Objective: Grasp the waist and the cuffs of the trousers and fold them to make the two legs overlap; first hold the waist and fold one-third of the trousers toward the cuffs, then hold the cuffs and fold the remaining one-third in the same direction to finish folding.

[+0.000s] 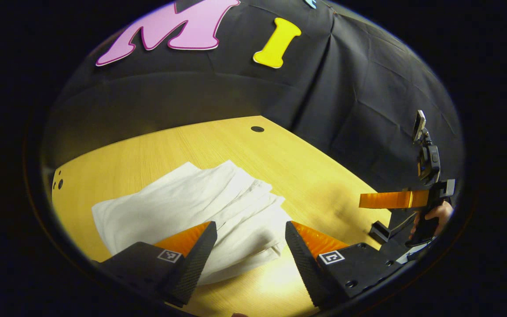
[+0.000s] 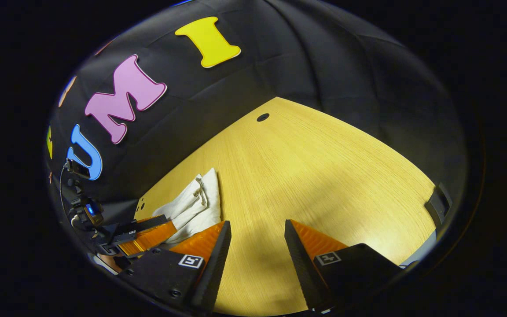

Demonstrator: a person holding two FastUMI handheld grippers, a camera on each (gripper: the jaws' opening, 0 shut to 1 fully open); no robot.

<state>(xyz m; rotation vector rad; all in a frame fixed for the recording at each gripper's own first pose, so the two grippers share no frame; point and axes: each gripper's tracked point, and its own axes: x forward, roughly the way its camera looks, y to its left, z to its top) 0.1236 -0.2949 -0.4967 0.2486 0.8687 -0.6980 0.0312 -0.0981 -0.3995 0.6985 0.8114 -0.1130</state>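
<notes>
Left gripper view: left gripper (image 1: 250,252) jaws spread wide, gripping nothing, hanging over the folded white trousers (image 1: 192,207).
Trousers: bundled flat near the surface (image 1: 306,176) left edge.
Right gripper view: right gripper (image 2: 257,251) jaws wide apart above bare wood.

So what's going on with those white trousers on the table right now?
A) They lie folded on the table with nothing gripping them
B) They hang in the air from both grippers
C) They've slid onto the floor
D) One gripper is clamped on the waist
A: the trousers lie in a folded stack on the wooden table, and the left gripper and the right gripper both stand open with nothing between their fingers.
</notes>
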